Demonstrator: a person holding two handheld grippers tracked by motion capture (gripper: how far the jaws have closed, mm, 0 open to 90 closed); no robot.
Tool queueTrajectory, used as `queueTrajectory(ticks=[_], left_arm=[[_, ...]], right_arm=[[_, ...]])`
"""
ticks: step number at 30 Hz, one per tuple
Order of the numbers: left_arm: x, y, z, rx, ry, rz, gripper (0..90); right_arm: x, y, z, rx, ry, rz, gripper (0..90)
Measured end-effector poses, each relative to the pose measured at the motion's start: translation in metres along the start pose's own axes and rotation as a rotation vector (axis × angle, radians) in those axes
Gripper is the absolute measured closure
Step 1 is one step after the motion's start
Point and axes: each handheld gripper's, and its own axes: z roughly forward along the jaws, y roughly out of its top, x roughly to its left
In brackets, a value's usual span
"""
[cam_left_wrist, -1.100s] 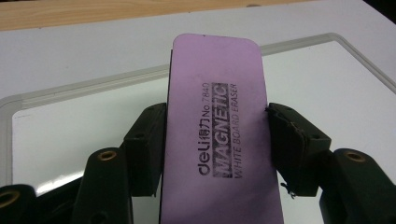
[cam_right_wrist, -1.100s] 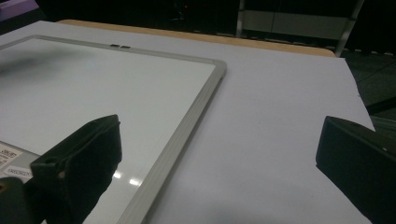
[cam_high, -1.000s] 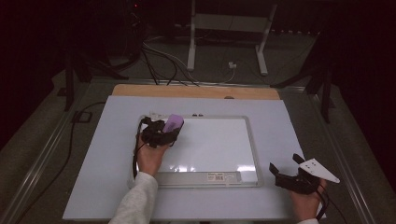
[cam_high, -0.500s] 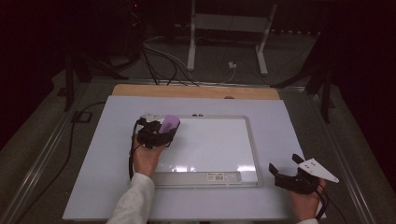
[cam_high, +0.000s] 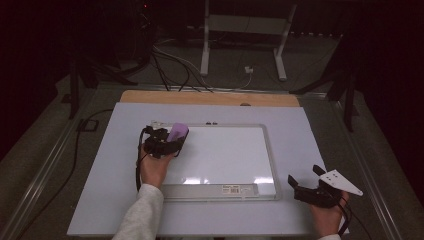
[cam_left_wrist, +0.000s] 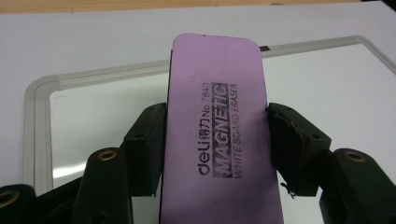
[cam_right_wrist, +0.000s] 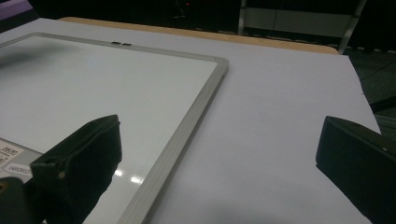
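Whiteboard (cam_high: 225, 160) flat on table (cam_high: 100, 200)

The room was dark, with light falling mainly on a pale lilac-white table top (cam_high: 210, 215) whose far edge met a strip of bare wood (cam_high: 210, 98). Beyond it, a grey carpeted floor (cam_high: 310, 60) carried loose black and white cables (cam_high: 170, 62) and the white legs of a metal stand (cam_high: 205, 45). Dark stand legs (cam_high: 75, 85) rose at the left and right, and a metal rail (cam_high: 45, 160) ran along the table's left side.

eraser (cam_left_wrist: 215, 130) on whiteboard's (cam_high: 267, 150) left corner
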Motion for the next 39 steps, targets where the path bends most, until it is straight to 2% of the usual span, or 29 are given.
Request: queueTrajectory(ticks=[7, 18, 22, 26, 28, 31, 33, 37, 39], left_arm=[[0.01, -0.003, 0.011, 0.028, 0.053, -0.014, 41.9], [0.025, -0.009, 0.025, 0.054, 0.155, -0.064, 41.9], [0.03, -0.011, 0.029, 0.065, 0.191, -0.067, 41.9], [0.032, -0.014, 0.034, 0.077, 0.211, -0.067, 41.8], [0.033, -0.016, 0.035, 0.064, 0.203, -0.078, 41.6], [0.032, -0.015, 0.034, 0.06, 0.201, -0.069, 41.0], [0.03, -0.014, 0.031, 0.043, 0.18, -0.063, 40.9], [0.02, -0.012, 0.024, -0.018, 0.179, -0.003, 41.2], [0.015, -0.012, 0.023, -0.033, 0.188, 0.034, 41.2]], right_arm=[[0.0, 0.0, 0.001, 0.001, 0.003, -0.004, 0.7], [0.0, 0.0, 0.0, 0.001, 0.004, -0.003, 0.7], [0.0, 0.0, 0.001, 0.001, 0.005, -0.004, 0.7], [0.0, 0.0, 0.001, 0.001, 0.004, -0.006, 0.7], [0.0, 0.0, 0.001, 0.002, 0.005, -0.006, 0.7], [0.0, 0.0, 0.001, 0.002, 0.005, -0.005, 0.6], [0.0, 0.0, 0.001, 0.001, 0.005, -0.004, 0.6], [0.0, 0.0, 0.001, 0.001, 0.004, -0.006, 0.6], [0.001, 0.0, 0.001, 0.001, 0.004, -0.006, 0.7]])
